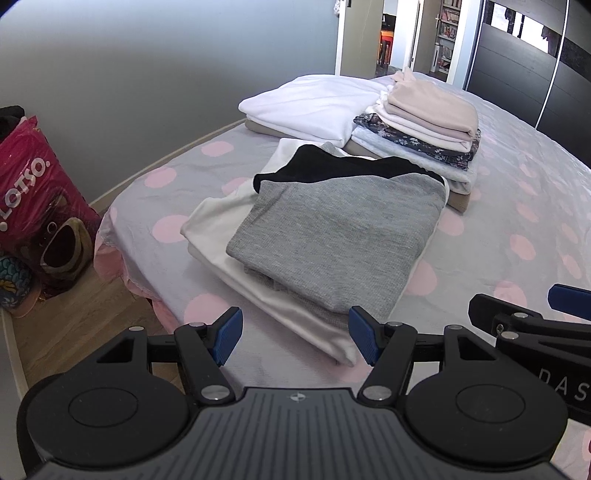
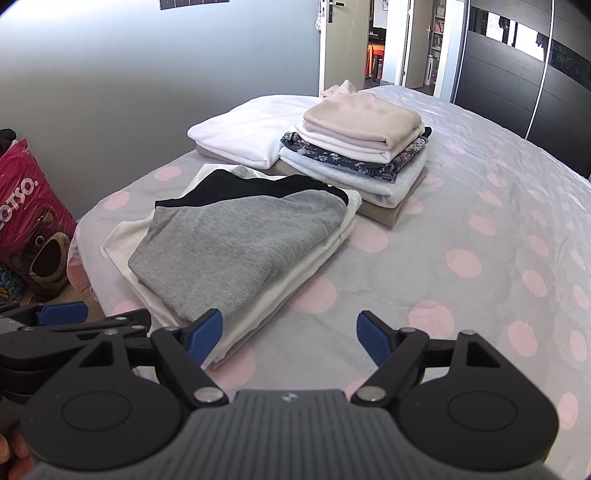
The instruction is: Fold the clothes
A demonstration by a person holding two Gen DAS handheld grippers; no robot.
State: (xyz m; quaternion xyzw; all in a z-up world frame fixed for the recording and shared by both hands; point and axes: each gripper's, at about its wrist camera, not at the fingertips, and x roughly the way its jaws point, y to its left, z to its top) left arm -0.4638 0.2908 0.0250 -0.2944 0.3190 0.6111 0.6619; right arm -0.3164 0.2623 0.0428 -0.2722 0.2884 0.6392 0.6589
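Counting: folded piles 3 | bag 1 | claws open 2

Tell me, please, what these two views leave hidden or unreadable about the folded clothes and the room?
- Black garment: mostly covered by the grey top, both views.
- Beige bottom layer: only its edges show under the tall stack.
- Pink bag: lettering cut off by the right view's edge.
- Hallway shelves: too small.

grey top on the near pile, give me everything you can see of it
The grey top is a ribbed or waffle-textured knit, folded into a rough rectangle with slightly uneven edges. It lies flat as the top layer of the near pile, over a black garment and white folded clothes, on the spotted bedspread. Neither gripper touches it.
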